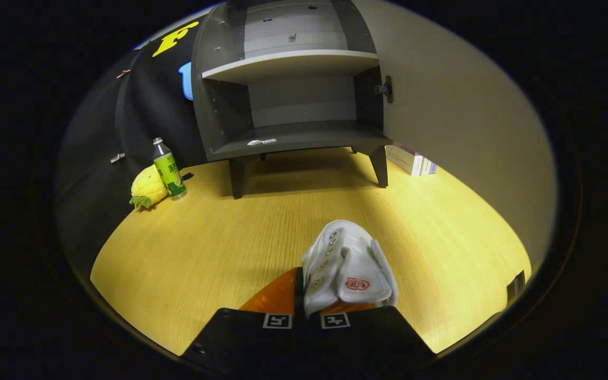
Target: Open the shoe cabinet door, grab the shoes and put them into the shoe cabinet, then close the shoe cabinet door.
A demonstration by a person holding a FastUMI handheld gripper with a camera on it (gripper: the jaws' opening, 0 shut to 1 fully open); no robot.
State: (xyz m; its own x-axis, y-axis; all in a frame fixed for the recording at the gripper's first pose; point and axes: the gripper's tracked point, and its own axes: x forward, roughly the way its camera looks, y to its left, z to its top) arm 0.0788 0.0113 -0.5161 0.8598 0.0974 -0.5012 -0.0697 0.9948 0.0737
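A white shoe [347, 266] with a red mark on its tongue sticks up between my fingers, held above the wooden floor. My gripper [309, 295] is shut on the shoe, pinching its side by the eyelets. Well beyond the fingers stands the grey shoe cabinet [291, 100] on short legs. Its door [457, 116] is swung wide open to the right. Inside I see an upper shelf [288, 63] and a bare bottom shelf [304, 138] with a small white tag lying on its front edge.
A green-labelled bottle [169, 169] and a yellow pineapple toy [147, 187] stand on the floor left of the cabinet. Small boxes [412, 160] lie behind the cabinet's right leg, under the open door. Wooden floor [219, 237] stretches between the fingers and the cabinet.
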